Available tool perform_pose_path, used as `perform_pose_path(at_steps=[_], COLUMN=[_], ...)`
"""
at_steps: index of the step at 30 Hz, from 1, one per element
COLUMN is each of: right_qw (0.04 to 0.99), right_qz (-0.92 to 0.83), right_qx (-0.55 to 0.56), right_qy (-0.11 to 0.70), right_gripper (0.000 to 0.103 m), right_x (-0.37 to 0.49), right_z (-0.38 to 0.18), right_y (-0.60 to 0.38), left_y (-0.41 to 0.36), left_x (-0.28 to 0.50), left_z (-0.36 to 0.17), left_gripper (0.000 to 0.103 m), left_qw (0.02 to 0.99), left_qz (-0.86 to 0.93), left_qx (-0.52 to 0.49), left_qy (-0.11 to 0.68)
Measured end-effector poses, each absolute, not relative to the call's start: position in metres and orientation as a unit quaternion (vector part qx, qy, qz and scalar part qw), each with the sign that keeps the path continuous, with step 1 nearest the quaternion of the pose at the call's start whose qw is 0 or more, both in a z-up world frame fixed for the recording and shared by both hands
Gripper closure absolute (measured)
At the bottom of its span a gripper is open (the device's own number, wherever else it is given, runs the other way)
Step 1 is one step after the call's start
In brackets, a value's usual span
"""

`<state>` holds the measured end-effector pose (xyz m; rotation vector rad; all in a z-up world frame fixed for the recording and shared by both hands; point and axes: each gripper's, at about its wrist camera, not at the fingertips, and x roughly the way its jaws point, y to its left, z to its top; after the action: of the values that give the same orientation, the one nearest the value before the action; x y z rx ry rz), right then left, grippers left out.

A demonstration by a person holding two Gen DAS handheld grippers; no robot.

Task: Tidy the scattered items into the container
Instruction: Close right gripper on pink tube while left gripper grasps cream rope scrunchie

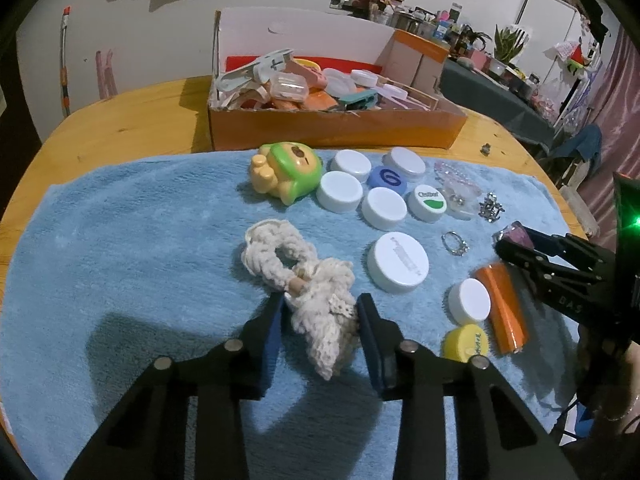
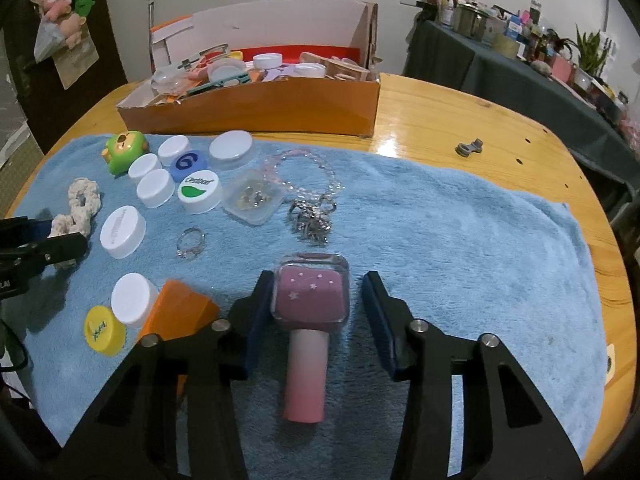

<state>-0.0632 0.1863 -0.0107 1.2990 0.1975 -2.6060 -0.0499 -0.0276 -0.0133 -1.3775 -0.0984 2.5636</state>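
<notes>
A blue towel (image 2: 440,240) is spread over a round wooden table (image 2: 460,120), and an orange cardboard box (image 2: 256,106), already heaped with lids and clips, is set at the towel's far edge. The left gripper (image 1: 320,312) is held wide apart, its fingers placed either side of a cream crocheted scrunchie (image 1: 304,284) that lies on the towel; contact cannot be confirmed. The right gripper (image 2: 316,296) is likewise held wide, a pink star-printed bottle (image 2: 310,320) lying between its fingers, the left finger close to the clear cap and the right finger apart from it. Scattered on the towel are catalogued: a green bear toy (image 1: 286,176), white caps (image 1: 340,190), a blue cap (image 1: 387,179), a large white lid (image 1: 398,262), a yellow cap (image 1: 466,342), an orange tube (image 1: 502,306), a ring (image 2: 191,242), a bead necklace (image 2: 308,184) and a small clear case (image 2: 253,196).
</notes>
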Motion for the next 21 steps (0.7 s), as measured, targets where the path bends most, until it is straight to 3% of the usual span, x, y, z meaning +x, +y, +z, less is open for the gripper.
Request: perform_pose_path(at_steps=[4, 21], right_qw=[0.114, 0.123], right_qz=[-0.889, -0.892], right_qx=[0.439, 0.433], right_qy=[0.069, 0.044], right_gripper=[0.068, 0.069], right_x=[-0.062, -0.058], right_z=[-0.011, -0.01], right_y=[0.186, 0.195], left_y=[-0.028, -0.034], left_x=[-0.05, -0.046], left_z=[-0.014, -0.012], left_gripper=[0.073, 0.079], left_qw=[0.117, 0.111], left_qz=[0.874, 0.88], left_qx=[-0.469, -0.458], left_qy=[-0.04, -0.051])
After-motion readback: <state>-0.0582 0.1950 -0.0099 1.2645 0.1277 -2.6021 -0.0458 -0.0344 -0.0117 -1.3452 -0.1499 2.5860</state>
